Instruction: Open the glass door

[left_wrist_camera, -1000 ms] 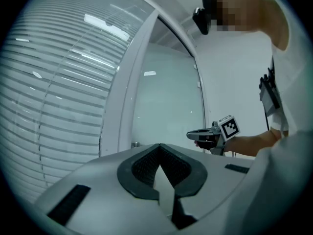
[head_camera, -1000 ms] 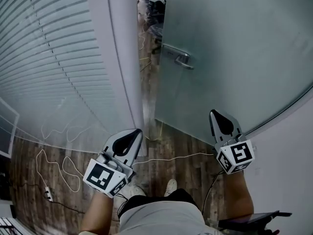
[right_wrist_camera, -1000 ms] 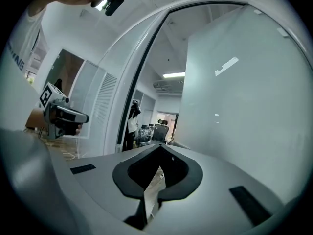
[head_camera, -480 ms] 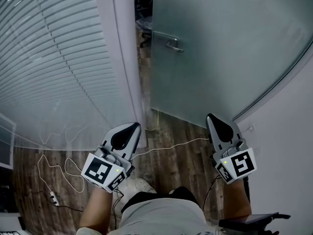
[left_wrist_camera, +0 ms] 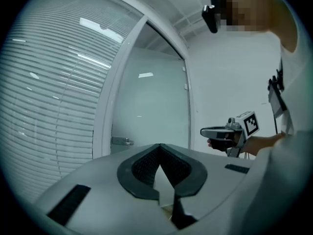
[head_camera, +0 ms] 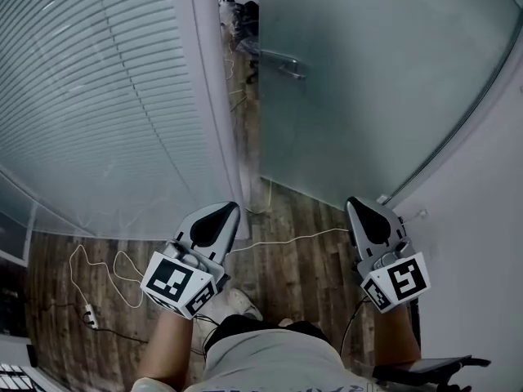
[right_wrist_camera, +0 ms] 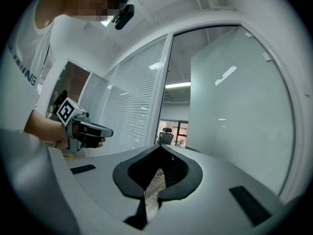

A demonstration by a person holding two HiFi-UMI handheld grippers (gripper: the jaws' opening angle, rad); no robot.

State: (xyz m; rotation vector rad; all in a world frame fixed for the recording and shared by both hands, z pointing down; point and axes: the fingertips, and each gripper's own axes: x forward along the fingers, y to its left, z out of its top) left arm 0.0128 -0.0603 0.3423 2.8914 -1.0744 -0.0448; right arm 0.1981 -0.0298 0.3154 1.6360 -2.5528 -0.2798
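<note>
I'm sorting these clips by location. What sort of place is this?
Most likely an office: a frosted glass door with a lever handle stands ajar, slatted blinds hang beside it, and an office chair shows through the gap.

I'm looking steeply down over the left gripper [head_camera: 221, 211] and right gripper [head_camera: 360, 208]; their own cameras are facing level along the jaws, all sharing the glass door [head_camera: 368, 80].
</note>
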